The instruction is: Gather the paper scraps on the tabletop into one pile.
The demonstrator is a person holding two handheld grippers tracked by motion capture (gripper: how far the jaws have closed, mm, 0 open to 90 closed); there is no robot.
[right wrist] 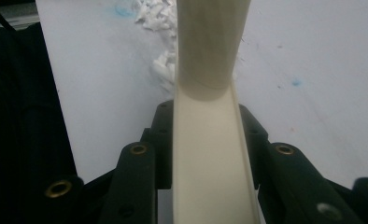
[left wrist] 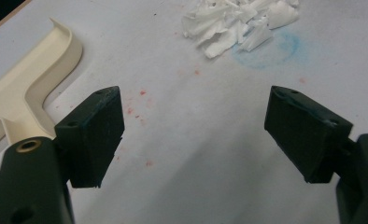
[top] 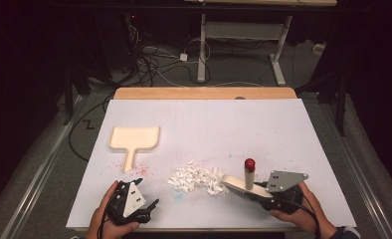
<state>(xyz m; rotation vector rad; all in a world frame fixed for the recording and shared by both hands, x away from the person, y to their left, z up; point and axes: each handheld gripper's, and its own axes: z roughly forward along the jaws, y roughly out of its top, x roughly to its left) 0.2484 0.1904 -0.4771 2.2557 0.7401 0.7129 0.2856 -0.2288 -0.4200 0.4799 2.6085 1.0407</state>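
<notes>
The cream plastic brush with a red-capped handle (top: 244,181) sits clamped in the right hand-held gripper (top: 263,191), its head just right of the heap of white paper scraps (top: 196,178), likely to sweep them left toward the cream plastic dustpan (top: 133,139); the left hand-held gripper (top: 139,201) rests with jaws apart near the white tabletop (top: 263,124) front edge, open room between

Cut off and hard to read

In the left gripper view the dustpan (left wrist: 28,88) runs off the left edge and the paper scraps (left wrist: 238,23) run off the top. In the right gripper view the brush (right wrist: 210,140) leaves the frame at top and bottom, hiding the scraps behind it, with its bristles unseen. In the high view both forearms are cropped at the bottom edge, and the small red specks on the bench (top: 283,129) are too faint to identify.
</notes>
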